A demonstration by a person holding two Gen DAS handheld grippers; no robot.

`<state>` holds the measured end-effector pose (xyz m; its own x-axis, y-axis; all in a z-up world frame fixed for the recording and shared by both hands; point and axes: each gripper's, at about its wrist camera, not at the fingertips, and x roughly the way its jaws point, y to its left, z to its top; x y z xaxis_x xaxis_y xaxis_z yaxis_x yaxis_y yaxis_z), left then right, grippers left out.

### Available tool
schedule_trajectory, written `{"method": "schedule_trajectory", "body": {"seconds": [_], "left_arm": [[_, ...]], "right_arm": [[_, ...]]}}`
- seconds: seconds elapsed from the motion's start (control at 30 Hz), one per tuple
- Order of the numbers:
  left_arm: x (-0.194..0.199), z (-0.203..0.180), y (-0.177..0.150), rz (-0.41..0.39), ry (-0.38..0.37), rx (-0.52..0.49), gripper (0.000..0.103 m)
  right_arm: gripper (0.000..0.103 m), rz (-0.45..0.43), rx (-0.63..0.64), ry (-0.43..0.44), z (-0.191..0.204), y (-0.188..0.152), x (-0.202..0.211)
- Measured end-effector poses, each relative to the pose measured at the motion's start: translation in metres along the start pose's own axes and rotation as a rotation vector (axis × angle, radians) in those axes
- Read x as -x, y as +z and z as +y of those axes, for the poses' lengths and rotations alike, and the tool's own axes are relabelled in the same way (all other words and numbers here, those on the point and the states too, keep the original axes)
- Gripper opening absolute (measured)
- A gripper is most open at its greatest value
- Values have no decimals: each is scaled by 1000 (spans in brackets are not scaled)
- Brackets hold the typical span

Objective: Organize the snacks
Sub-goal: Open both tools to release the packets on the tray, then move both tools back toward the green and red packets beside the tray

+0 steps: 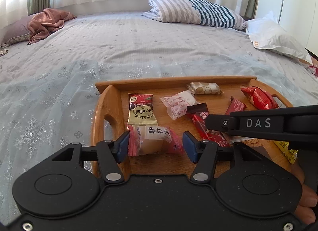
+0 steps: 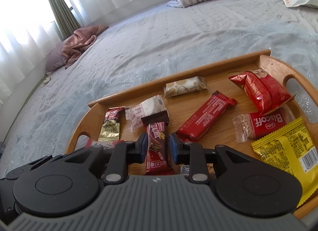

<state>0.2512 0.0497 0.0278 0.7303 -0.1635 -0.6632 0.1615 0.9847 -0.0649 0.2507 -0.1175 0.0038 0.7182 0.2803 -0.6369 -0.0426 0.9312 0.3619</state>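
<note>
A wooden tray [image 1: 174, 82] on the bed holds several wrapped snacks. My left gripper [image 1: 156, 146] is open around a pink-wrapped pastry [image 1: 155, 139] at the tray's near left. The left pad touches the wrapper and the right pad stands just clear of it. My right gripper [image 2: 158, 147] is open around a dark red wafer bar [image 2: 157, 137] lying on the tray [image 2: 178, 70], with a slim gap at the right pad. One of its fingers [image 1: 218, 120] crosses the left wrist view from the right, above that bar [image 1: 200, 121].
Other snacks on the tray: a gold cherry candy packet [image 2: 111, 127], a white round pastry [image 2: 147, 106], a beige packet [image 2: 184, 87], a long red bar [image 2: 206, 119], a red bag [image 2: 262, 92], a Biscoff [image 2: 264, 123], a yellow packet [image 2: 288, 147]. Striped pillow [image 1: 196, 10] and pink cloth [image 1: 47, 22] lie far off.
</note>
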Motion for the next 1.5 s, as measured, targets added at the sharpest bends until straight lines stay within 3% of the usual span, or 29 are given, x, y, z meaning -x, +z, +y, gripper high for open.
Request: {"method": "schedule_trajectory", "body": {"seconds": [0.17,0.23,0.43,0.83,1.5], "left_arm": [[18,-4,0,-26,-1,-16,73],[29,-7,-1,-40,2,-19,78],[62,-18,-14,-54,-2,-46,88],[107,-33,-54,-18,-13,-45,93],[114,-66,-96,91,-42,-58,95]], "right_arm": [[42,-27,40,14,1,-1,18],[55,-32,68,26,1,-3,26],[61,-69,169,35,-2,-19,60],[69,-120,285,0,-23,-51,114],[73,-55,278,-38,-58,-88,123]]}}
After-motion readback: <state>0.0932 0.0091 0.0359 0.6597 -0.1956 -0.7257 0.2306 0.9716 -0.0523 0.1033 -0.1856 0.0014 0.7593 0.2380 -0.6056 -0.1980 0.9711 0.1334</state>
